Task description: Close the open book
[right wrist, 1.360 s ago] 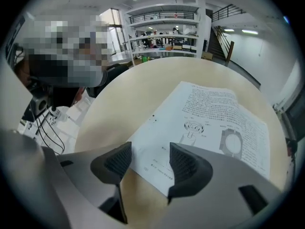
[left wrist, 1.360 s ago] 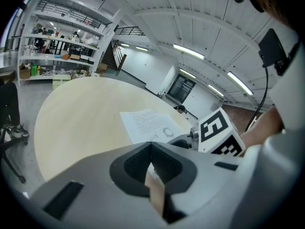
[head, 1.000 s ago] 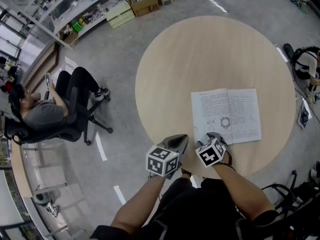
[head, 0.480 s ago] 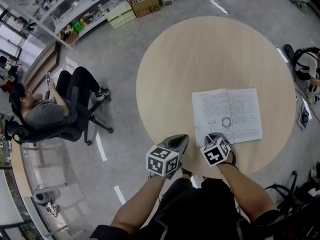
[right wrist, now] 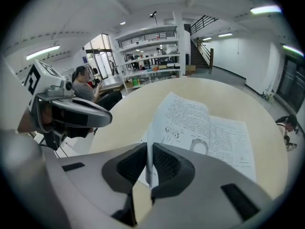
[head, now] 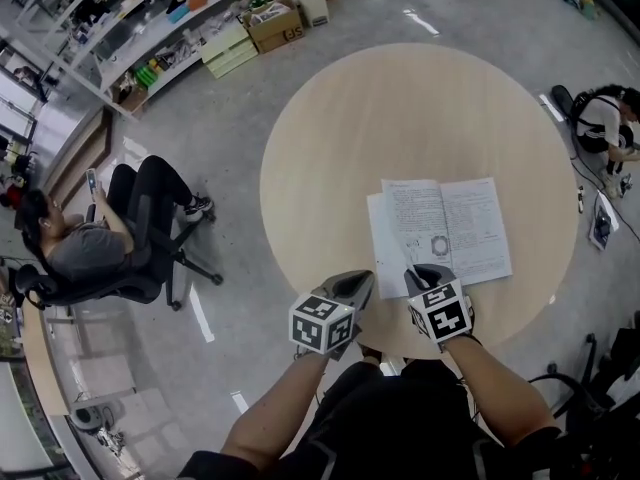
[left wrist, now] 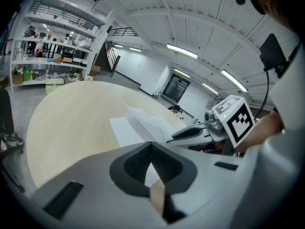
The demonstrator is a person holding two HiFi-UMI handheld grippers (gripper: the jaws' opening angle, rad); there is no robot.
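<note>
An open book [head: 468, 233] with printed pages lies on the round wooden table [head: 400, 108], right of centre near the front edge. My right gripper [head: 418, 271] is shut on the near corner of the left page [head: 412, 220], which stands lifted off the pages beneath. In the right gripper view the page's edge [right wrist: 183, 118] runs down between the pads of that gripper [right wrist: 148, 163]. My left gripper [head: 352, 283] hovers at the table's front edge, left of the book, shut and holding nothing. In the left gripper view it [left wrist: 151, 151] points toward the raised page [left wrist: 143, 120].
A person [head: 90, 238] sits on an office chair on the floor to the left. Shelves and cardboard boxes [head: 270, 18] line the far wall. Another person [head: 610, 118] is at the right edge. The table's far half is bare wood.
The right gripper has shut on the left page's near corner and risen, lifting the page so a lower sheet shows at its left. The left gripper stays put.
</note>
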